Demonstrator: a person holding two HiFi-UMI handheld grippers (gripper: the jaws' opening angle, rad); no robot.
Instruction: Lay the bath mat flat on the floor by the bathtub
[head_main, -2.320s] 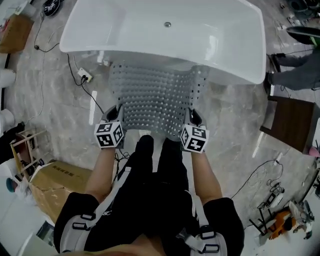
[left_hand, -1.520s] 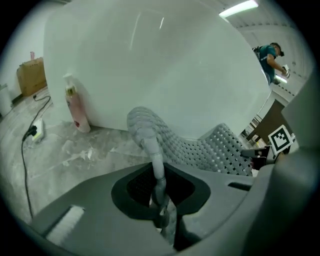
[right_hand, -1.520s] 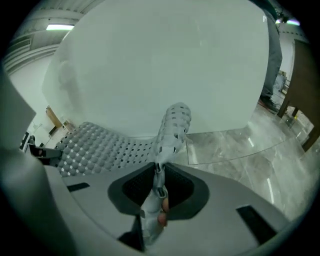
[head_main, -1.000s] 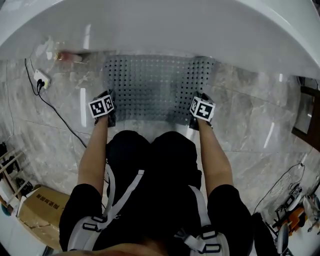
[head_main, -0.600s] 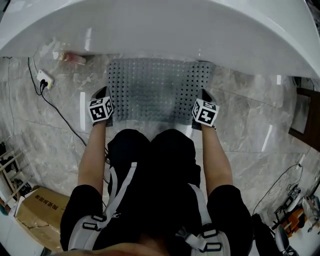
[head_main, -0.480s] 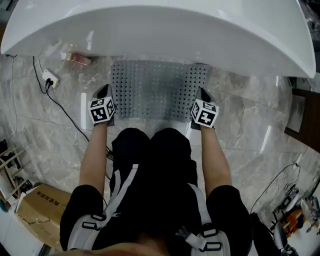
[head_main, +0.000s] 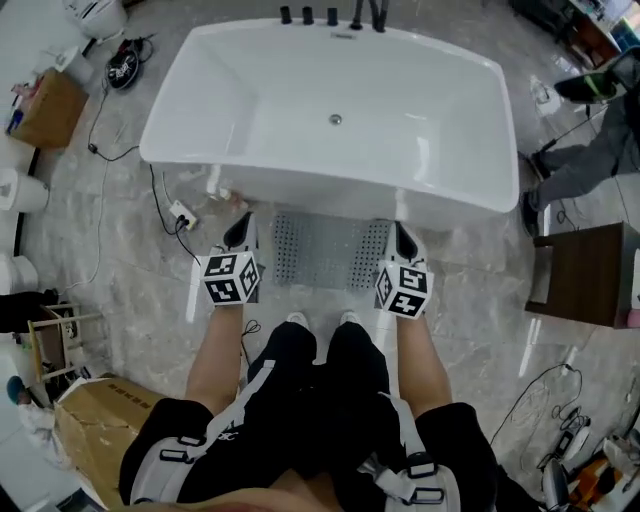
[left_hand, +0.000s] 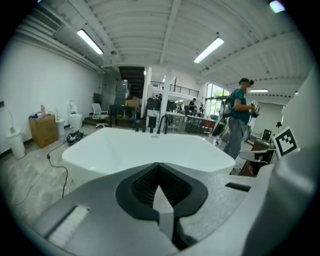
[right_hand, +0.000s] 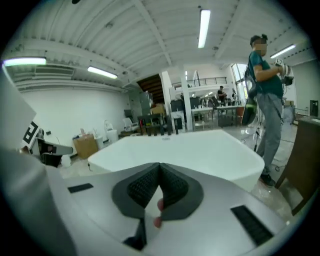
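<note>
The grey perforated bath mat (head_main: 325, 252) lies flat on the marble floor, its far edge against the front wall of the white bathtub (head_main: 300, 190). My left gripper (head_main: 240, 232) hovers over the mat's left edge and my right gripper (head_main: 404, 240) over its right edge. Both are lifted clear of the mat. In the left gripper view the left gripper (left_hand: 159, 165) points at the bathtub (left_hand: 145, 150), shut with nothing between its pads. The right gripper (right_hand: 160, 166) faces the bathtub (right_hand: 190, 150) in its own view, also shut and empty.
A power strip with a black cable (head_main: 180, 215) lies on the floor left of the mat. A brown side table (head_main: 580, 275) stands at the right, with a person (head_main: 590, 150) beyond it. A cardboard box (head_main: 85, 430) sits at the lower left. My shoes touch the mat's near edge.
The head view has risen and pulled back from the floor. Both grippers have lifted away from the mat's near corners, and the mat stays flat by the tub.
</note>
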